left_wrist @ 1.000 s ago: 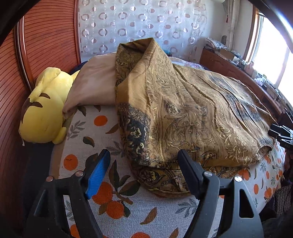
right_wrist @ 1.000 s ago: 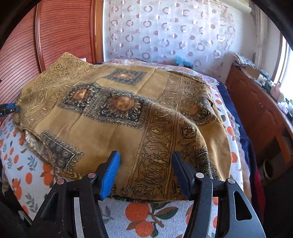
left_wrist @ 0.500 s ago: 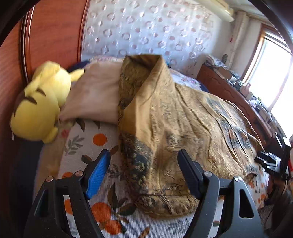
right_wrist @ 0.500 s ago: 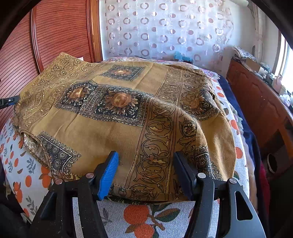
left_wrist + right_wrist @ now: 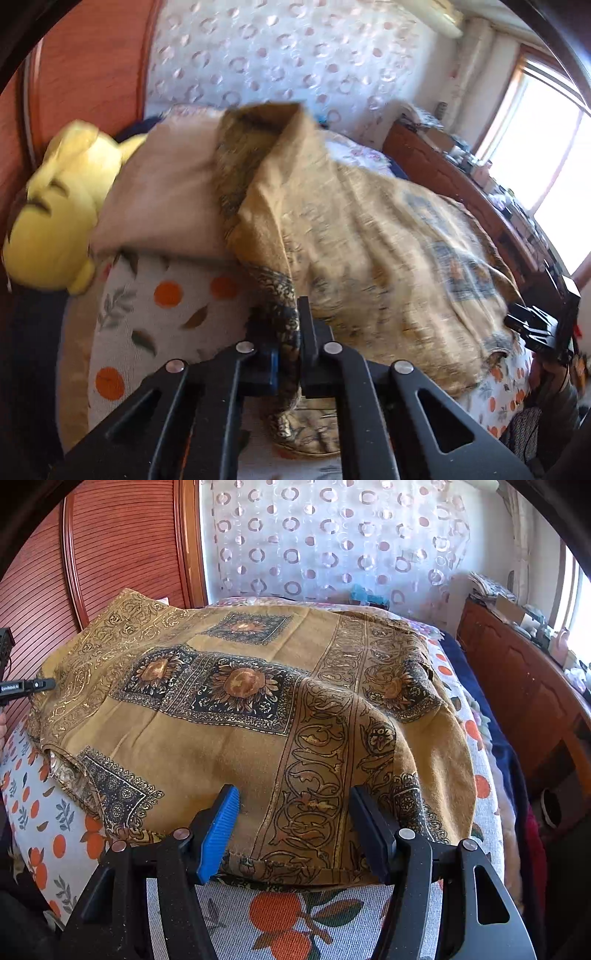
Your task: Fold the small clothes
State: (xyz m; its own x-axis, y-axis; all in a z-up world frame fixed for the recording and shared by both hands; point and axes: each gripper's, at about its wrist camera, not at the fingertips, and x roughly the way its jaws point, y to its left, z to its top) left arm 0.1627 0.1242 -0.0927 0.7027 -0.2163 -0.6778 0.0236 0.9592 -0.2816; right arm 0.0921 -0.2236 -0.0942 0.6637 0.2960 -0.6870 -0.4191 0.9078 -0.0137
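Note:
A mustard-gold cloth (image 5: 369,240) with dark floral panels lies spread and rumpled over the bed. In the left wrist view my left gripper (image 5: 291,332) is shut on a bunched dark-patterned edge of that cloth, which is pinched between the pads and lifted a little off the bed. In the right wrist view the same cloth (image 5: 240,738) fills the middle. My right gripper (image 5: 293,823) stands open at the cloth's near hem, its blue pad and black finger on either side of the patterned border without pressing it.
The bed cover (image 5: 288,915) is pale with orange fruit print. A yellow plush toy (image 5: 55,214) and a beige pillow (image 5: 166,192) sit by the red wooden headboard (image 5: 122,554). A wooden dresser (image 5: 517,686) with clutter runs along the right, under a window.
My left gripper's jaws have closed on the cloth's edge and the hand has risen slightly, pulling the fabric up. The right gripper has stayed where it was, still open.

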